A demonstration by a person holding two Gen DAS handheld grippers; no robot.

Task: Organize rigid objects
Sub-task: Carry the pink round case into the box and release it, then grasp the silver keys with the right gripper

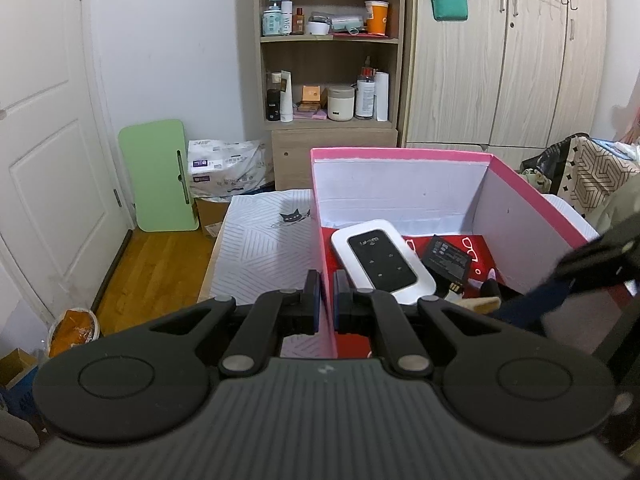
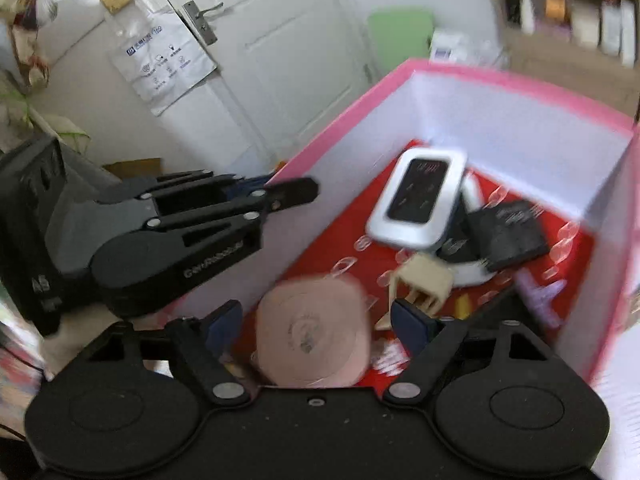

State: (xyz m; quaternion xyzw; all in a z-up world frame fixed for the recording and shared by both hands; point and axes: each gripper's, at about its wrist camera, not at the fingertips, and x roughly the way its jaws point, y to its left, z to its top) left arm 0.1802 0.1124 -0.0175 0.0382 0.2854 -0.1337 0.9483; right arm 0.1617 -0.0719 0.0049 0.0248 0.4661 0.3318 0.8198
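A pink box [image 1: 400, 155] with white inner walls and a red floor stands on the table. My left gripper [image 1: 327, 306] is shut on the box's left wall, one pad on each side. Inside lie a white and black pocket router [image 1: 382, 266], a black battery [image 1: 448, 260] and a beige hair claw [image 2: 424, 282]. In the right wrist view my right gripper [image 2: 316, 326] is open over the box [image 2: 520, 80], with a pink round roll [image 2: 314, 336] loose between its fingers. The left gripper [image 2: 296, 192] shows on the box's left wall.
The box stands on a white patterned cloth [image 1: 264, 248]. Behind are a wooden shelf unit [image 1: 330, 52] with bottles and jars, wardrobes [image 1: 500, 60], a white door [image 1: 44, 140] and a green board [image 1: 160, 180] leaning on the wall. A purple item [image 2: 544, 296] lies at the box's right.
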